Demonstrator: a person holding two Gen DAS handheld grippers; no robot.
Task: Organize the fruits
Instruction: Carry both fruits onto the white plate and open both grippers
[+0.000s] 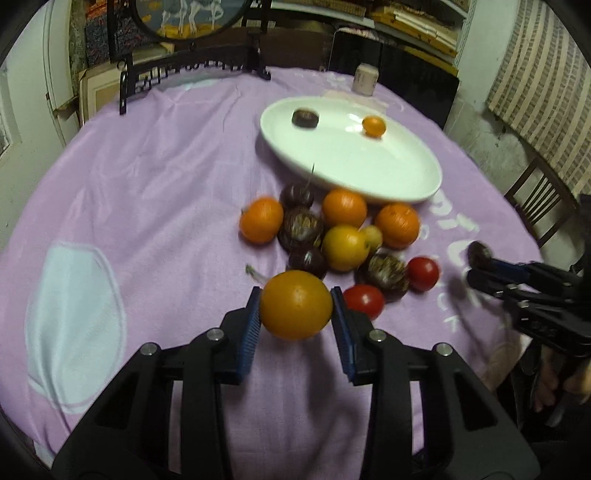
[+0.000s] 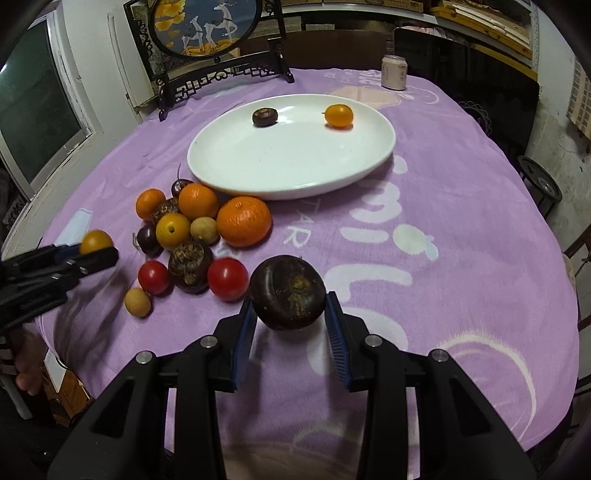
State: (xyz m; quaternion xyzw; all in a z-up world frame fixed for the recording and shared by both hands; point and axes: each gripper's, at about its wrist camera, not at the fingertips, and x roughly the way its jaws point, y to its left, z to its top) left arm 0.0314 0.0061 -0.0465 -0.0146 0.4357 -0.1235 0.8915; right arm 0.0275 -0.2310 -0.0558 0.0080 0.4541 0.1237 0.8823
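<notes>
Yellow-orange fruit pinched between the blue pads of the left hand-held gripper, lifted clear of the purple cloth on the counter. Dark brown fruit clamped likewise in the right hand-held gripper, also off the cloth. Fruit pile sits at 12 o'clock from the left gripper, at 10 o'clock from the right: oranges, dark fruits, two red tomatoes. White oval plate just beyond the pile, carrying one dark fruit and one small orange fruit, well apart. Right wrist view alone shows a small tan fruit at the pile's near edge and the deer picture's full frame. A can stands at the cloth's far edge. Left wrist view alone shows a chair at 3 o'clock.
</notes>
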